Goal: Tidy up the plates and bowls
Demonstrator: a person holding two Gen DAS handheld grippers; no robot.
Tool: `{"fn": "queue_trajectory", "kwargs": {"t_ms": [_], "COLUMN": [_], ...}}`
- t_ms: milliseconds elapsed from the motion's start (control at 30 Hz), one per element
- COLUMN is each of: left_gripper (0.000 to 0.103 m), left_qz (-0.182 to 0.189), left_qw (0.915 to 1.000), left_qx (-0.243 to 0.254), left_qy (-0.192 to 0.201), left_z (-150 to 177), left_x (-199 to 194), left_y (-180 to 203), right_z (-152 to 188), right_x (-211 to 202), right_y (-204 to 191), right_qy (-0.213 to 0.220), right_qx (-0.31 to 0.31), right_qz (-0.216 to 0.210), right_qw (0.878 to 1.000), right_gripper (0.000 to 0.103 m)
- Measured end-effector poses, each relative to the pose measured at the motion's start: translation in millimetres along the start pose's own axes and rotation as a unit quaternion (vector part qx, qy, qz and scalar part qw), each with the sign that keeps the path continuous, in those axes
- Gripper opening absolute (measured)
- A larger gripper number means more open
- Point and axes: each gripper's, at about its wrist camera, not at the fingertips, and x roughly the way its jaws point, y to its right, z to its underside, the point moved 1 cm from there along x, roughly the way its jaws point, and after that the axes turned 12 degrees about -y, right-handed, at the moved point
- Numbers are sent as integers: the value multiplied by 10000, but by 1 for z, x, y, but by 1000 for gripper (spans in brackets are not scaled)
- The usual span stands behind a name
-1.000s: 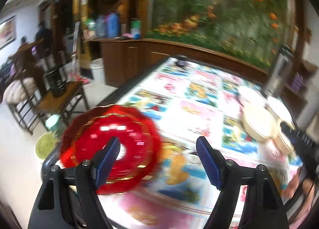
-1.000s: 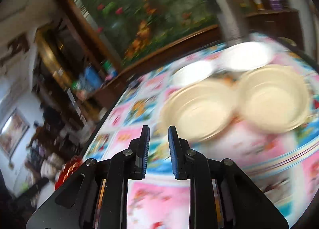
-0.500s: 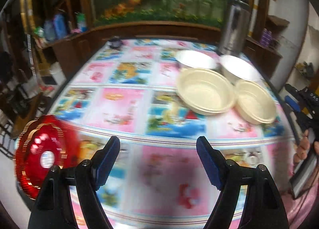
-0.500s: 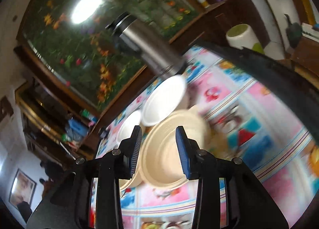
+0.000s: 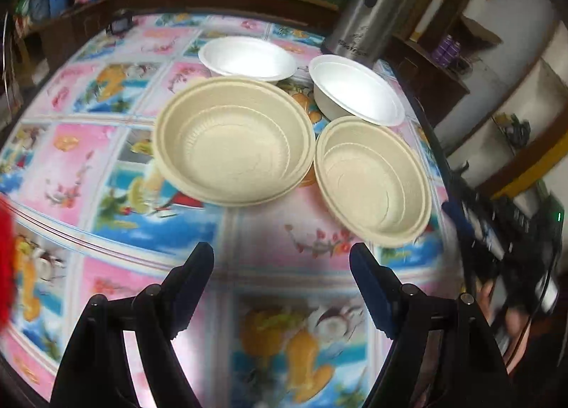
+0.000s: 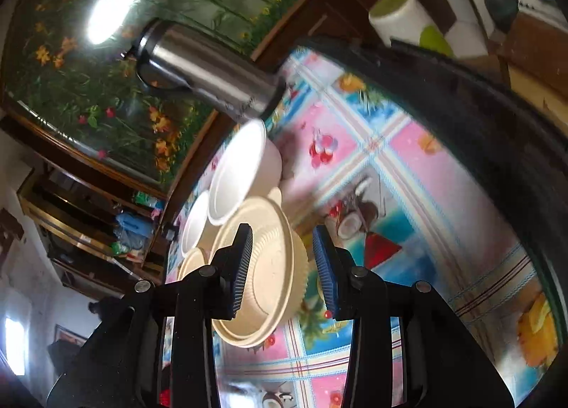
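From your left wrist view: four dishes sit upright on the surface (image 5: 149,227), which wears a bright cartoon-print cloth.
Count: two beige bowls and two white bowls, laid out two by two.
Large beige bowl (image 5: 234,140): near row, left; round, mouth facing up, its rim double, so it may be two nested.
Small beige bowl (image 5: 372,179): near row, right, just beside the large one, close to the surface's right edge.
White bowl at the back left (image 5: 247,57): directly behind the large beige bowl, its near rim hidden by it.
White bowl at the back right (image 5: 356,93): behind the small beige bowl, rims overlapping in this view.
Steel flask (image 5: 365,14): upright behind the white bowls; it carries script lettering too small to read.
Left gripper (image 5: 282,266): your fingers are spread wide with nothing between them, short of the beige bowls and above the cloth.
Right edge: your other hand's tool is a dark blur.

From your right wrist view: the scene is rolled sideways.
Right gripper (image 6: 283,266): fingers partly apart, gripping nothing; the small beige bowl (image 6: 269,273) shows in the gap, and you cannot tell whether the fingers touch it.
Behind it: both white bowls and the flask (image 6: 206,67), whose writing is unreadable.
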Motion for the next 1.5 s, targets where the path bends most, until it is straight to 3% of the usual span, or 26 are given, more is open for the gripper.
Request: {"fn": "queue_trajectory", "kwargs": {"t_ms": [133, 300, 533, 867, 933, 1100, 1167, 1300, 1500], "left_gripper": [79, 79, 79, 77, 70, 37, 35, 23, 21], "left_qz": [249, 628, 947, 761, 742, 883, 952, 910, 897], "left_qw": [9985, 9937, 9898, 9927, 9930, 9917, 9911, 9923, 9930], "left_qx": [-481, -906, -1030, -915, -907, -882, -865, -813, -739], "left_qy": [-71, -185, -263, -207, -157, -314, -339, -220, -210], "left_z": [-9, -12, -20, -24, -23, -23, -23, -23, -20], "left_x": [15, 30, 37, 49, 50, 58, 60, 54, 51], "left_y": [1, -2, 7, 25, 26, 25, 24, 23, 22], "right_z": [2, 3, 6, 6, 6, 6, 7, 6, 8], "right_x": [14, 17, 29, 30, 29, 30, 31, 31, 33], "right_y": [2, 4, 0, 2, 1, 3, 3, 1, -2], "right_qy": [-315, -378, -719, -730, -710, -709, -718, -685, -676], "right_qx": [57, 174, 232, 320, 304, 352, 344, 268, 107], "right_qz": [-12, -137, -417, -392, -376, -336, -339, -221, -60], "right_qw": [9995, 9990, 9963, 9960, 9963, 9963, 9962, 9970, 9976], "right_gripper": [35, 35, 35, 35, 35, 35, 34, 24, 10]}}
